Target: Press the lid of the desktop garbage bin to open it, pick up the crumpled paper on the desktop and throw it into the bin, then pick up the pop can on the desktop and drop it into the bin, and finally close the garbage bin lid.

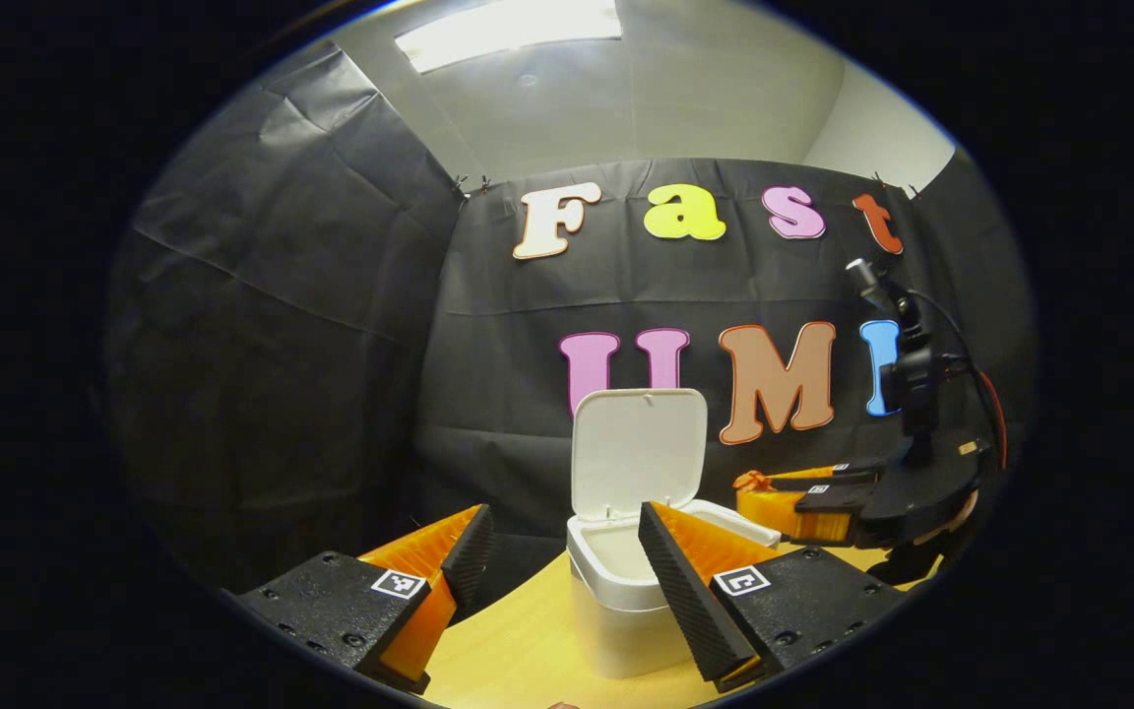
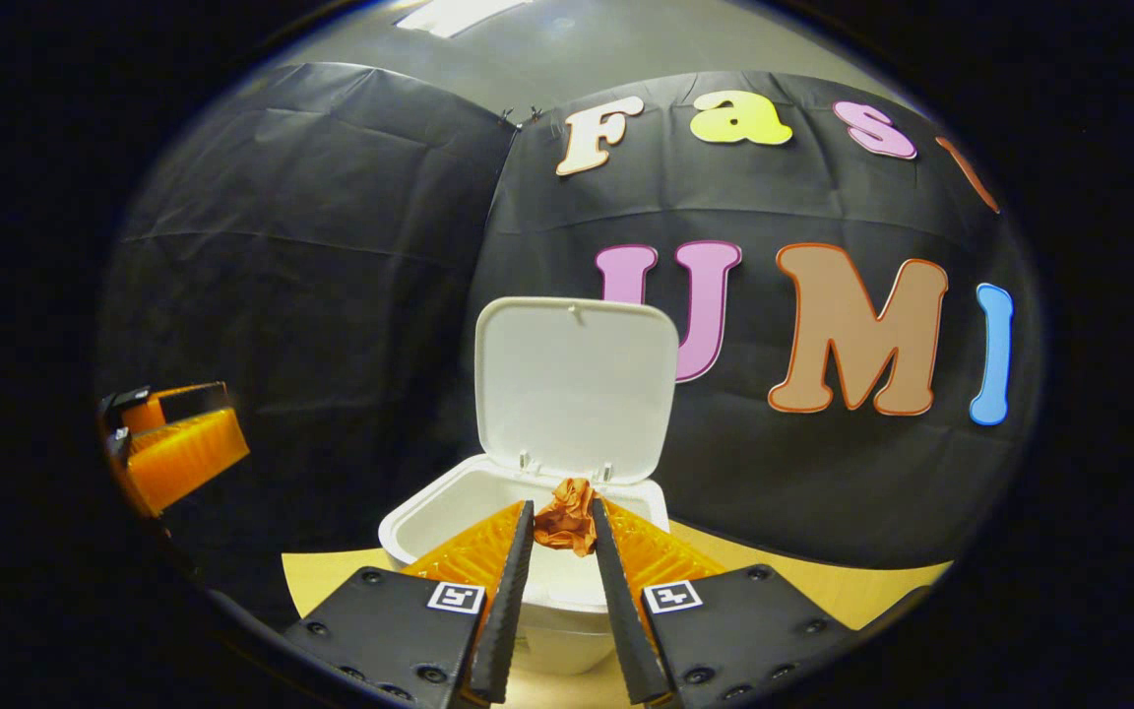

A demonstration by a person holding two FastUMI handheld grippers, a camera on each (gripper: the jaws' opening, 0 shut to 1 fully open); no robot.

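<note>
Your right gripper [image 2: 563, 527] was pinched on the crumpled paper [image 2: 567, 520] at its tips, above the open bin [image 2: 449, 517]; the wad looked light and soft, so mid-wad grip suited. Your left gripper [image 1: 557, 556] hung wide apart, holding nothing, near the bin, lid [image 1: 638, 448] upright.

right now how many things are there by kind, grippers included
grippers: 2, the left gripper and the right gripper
bins: 1, the white garbage bin, lid up
crumpled paper: 1, the crumpled paper in the right gripper
tables: 1, the table
total: 5
</note>
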